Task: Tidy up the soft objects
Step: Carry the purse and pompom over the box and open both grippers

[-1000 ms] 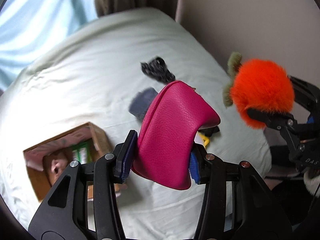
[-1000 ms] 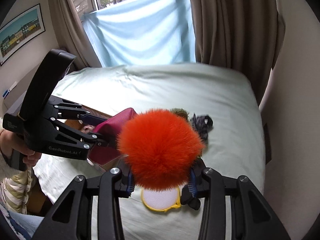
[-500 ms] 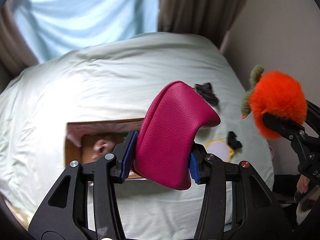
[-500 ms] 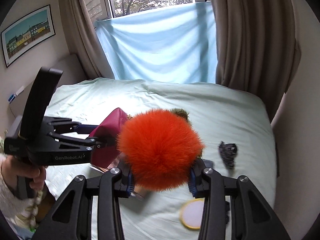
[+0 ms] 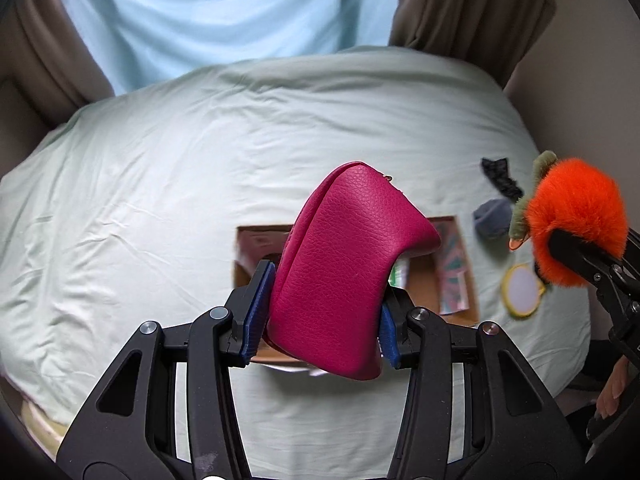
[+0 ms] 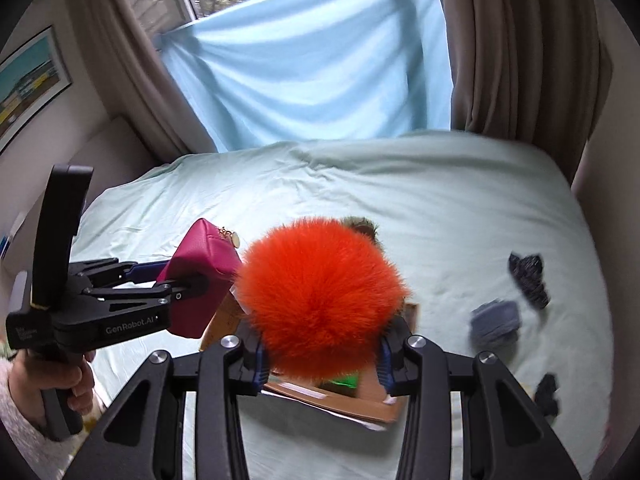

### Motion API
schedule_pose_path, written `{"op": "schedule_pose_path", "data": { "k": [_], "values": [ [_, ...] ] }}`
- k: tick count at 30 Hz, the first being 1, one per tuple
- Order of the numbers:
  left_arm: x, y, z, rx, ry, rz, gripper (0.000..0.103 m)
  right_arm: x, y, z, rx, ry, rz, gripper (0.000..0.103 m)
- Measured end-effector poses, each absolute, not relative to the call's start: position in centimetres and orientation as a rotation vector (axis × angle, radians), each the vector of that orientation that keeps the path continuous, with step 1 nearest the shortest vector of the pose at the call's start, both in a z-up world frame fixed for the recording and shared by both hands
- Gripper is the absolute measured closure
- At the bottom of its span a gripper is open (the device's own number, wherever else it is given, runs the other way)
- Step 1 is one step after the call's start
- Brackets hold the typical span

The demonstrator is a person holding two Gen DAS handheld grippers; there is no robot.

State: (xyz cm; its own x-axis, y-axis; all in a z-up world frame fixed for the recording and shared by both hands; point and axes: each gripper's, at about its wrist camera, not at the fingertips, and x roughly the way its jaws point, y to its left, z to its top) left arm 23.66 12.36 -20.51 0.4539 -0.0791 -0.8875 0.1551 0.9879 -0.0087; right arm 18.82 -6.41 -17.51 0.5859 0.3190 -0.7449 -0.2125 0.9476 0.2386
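Both tongs are loaded and held above the cardboard box [image 5: 454, 298] on the bed [image 5: 160, 184]. The left gripper [image 5: 324, 320] is closed about the lower part of a pink pouch [image 5: 344, 264], its blue pads [image 5: 258, 314] pressing the sides in. The right gripper [image 6: 320, 356] is closed about an orange pompom [image 6: 320, 296], whose fur bulges out over both fingers.

The risks appear to lie mainly in the release. The pouch is gripped low, and most of its bulk leans up and to the right, so it could tip as the jaws part and land on the box edge or the sheet. The pompom is light and springy; its fur may cling to a pad, or it may bounce off what already lies in the box. The two tools sit close together over one small opening, so they could knock each other if both go down at once.

Still loose on the sheet to the right are a grey cloth [image 6: 496, 320], a black scrunchie [image 6: 528, 274] and a round yellow-rimmed mirror [image 5: 522, 290].

The only readable writing is "GenRobot.AI" on the side of the left tool, seen from the right wrist view. Print on a green item inside the box is too small to read.
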Motion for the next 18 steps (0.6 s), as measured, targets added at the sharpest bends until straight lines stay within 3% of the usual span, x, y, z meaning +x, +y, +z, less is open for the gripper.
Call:
{"op": "schedule_pose_path", "data": {
  "k": [18],
  "values": [
    [30.8, 18.7, -35.7, -0.023, 1.355, -0.104, 0.06, 28.0, 0.9, -31.5, 0.204, 1.233, 0.206, 0.065]
  ]
}}
